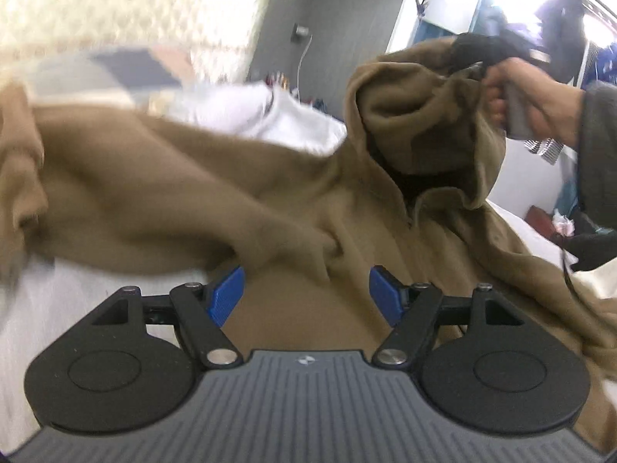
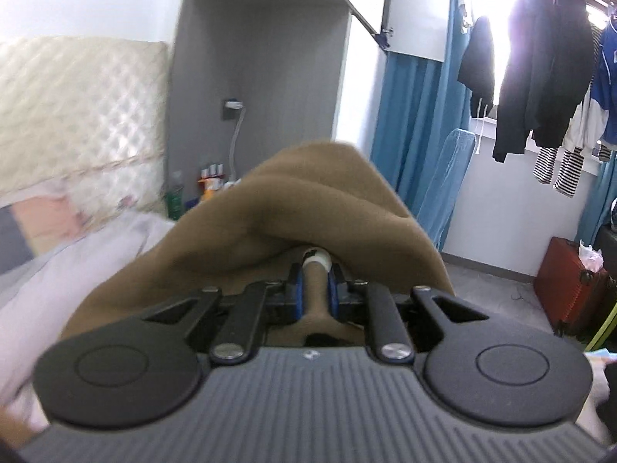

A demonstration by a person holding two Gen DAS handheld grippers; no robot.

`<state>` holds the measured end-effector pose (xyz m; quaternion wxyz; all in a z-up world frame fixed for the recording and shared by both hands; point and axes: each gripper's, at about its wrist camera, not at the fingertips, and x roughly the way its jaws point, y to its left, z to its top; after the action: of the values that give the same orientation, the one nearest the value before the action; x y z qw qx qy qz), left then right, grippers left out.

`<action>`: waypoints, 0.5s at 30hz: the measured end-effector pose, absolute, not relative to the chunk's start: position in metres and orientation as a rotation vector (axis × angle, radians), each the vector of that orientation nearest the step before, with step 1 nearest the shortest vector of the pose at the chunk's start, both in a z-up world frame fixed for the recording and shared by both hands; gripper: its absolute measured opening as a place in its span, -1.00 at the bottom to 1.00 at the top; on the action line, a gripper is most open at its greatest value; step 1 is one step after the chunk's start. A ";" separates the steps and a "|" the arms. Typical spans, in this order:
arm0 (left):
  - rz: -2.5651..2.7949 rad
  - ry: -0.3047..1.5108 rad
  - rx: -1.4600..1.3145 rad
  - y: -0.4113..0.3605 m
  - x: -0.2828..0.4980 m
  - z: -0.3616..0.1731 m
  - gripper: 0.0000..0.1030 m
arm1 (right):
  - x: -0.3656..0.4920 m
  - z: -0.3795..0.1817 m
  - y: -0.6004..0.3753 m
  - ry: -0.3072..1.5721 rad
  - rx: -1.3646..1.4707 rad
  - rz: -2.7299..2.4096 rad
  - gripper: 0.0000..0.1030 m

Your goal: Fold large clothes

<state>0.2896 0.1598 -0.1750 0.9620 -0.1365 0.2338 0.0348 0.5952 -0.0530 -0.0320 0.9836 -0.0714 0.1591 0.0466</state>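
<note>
A: Where is the brown garment (image 1: pixel 216 177) right now?

B: In the left wrist view it fills the middle of the frame, running as a long band from the left edge toward the upper right, where one bunched end is lifted off the bed. The rest sags onto the white bedding (image 1: pixel 69 301) at lower left and drapes down the right side.

A: And the claws?

B: The right gripper (image 2: pixel 315 296) has its jaws together, clamped on a fold of that cloth; in its own view the fabric humps up just ahead of the fingers, centre frame. The left gripper (image 1: pixel 306 293) has its blue pads (image 1: pixel 227 295) wide apart with brown cloth lying between and beyond them. Whether the pads touch it, I cannot tell.

A: So which one is nearer for the next hold?

B: I judge the left. The slack band lies straight ahead of it, its long axis crossing the frame left to right, so a short advance and a close should catch an edge.

A: Room to move?

B: Bedding opens at lower left. White clothes (image 1: pixel 270 115) sit behind the garment at upper centre, close enough to snag.
</note>
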 end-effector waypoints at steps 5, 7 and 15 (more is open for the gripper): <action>0.075 0.470 -0.269 0.164 0.331 -0.202 0.47 | 0.678 -0.068 -0.031 0.323 -0.190 0.049 -0.71; 0.081 0.512 -0.285 0.166 0.345 -0.218 0.47 | 0.705 -0.090 -0.026 0.343 -0.199 0.043 -0.71; 0.113 0.501 -0.243 0.163 0.365 -0.237 0.48 | 0.768 -0.197 -0.034 0.486 -0.133 0.021 -0.70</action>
<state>0.3650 0.1634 -0.2367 0.9600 -0.1198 0.2469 0.0558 0.7681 -0.0336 -0.1966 0.9684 -0.0658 0.2402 0.0104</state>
